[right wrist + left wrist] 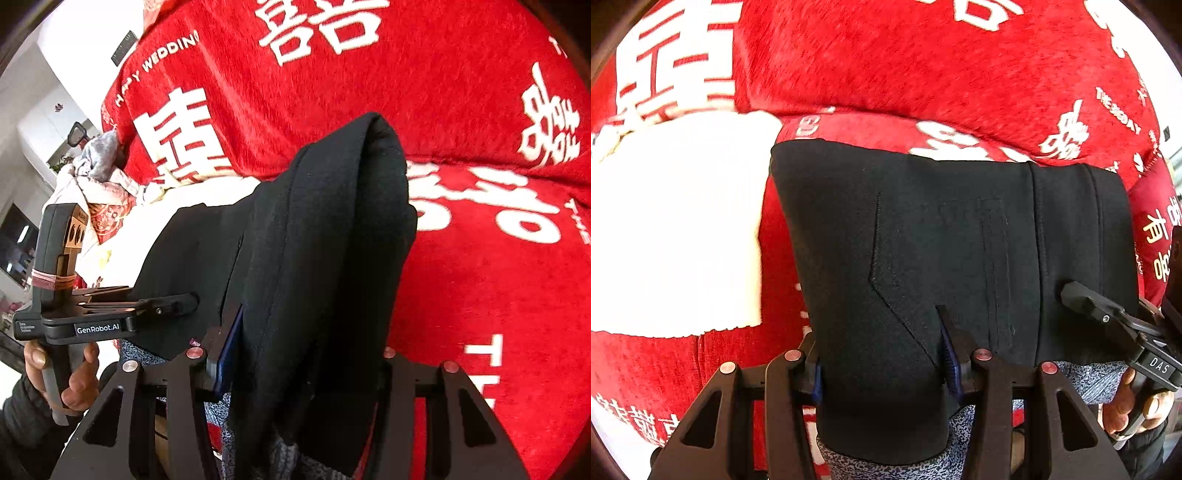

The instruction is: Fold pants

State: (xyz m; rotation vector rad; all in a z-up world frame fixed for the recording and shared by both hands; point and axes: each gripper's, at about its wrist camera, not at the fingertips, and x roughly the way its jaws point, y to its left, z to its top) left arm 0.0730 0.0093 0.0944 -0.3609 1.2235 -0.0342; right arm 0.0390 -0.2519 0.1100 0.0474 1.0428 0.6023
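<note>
My left tongs [882,373] are clamped on the near edge of the black knit pants [945,258], the blue-padded fingers [951,363] pressing the cloth from both sides. The pants are a folded bundle held up over the red plush bed cover with white characters [923,66], their far edge hanging against the red. Stitched pocket outlines face my left camera, and a speckled grey lining [1089,380] shows under the lower edge. A white cloth [676,229] lies on the cover just to the left of the pants.

From my right wrist I see the right tongs [291,373] gripping a thick fold of the same pants [332,240]; the cloth fills the gap between the fingers and rises in a rounded ridge ahead of the lens. The blue pad of one finger [225,354] lies against the fabric. The other finger is buried under cloth.

Each camera catches the other tool: the right one enters the left view at the right edge with its tip [1078,295] on the pants, and the left one [177,306] appears on the left of the right view, held by a bare hand [74,373]. A heap of crumpled pale bedding [99,166] sits far left beyond it.
</note>
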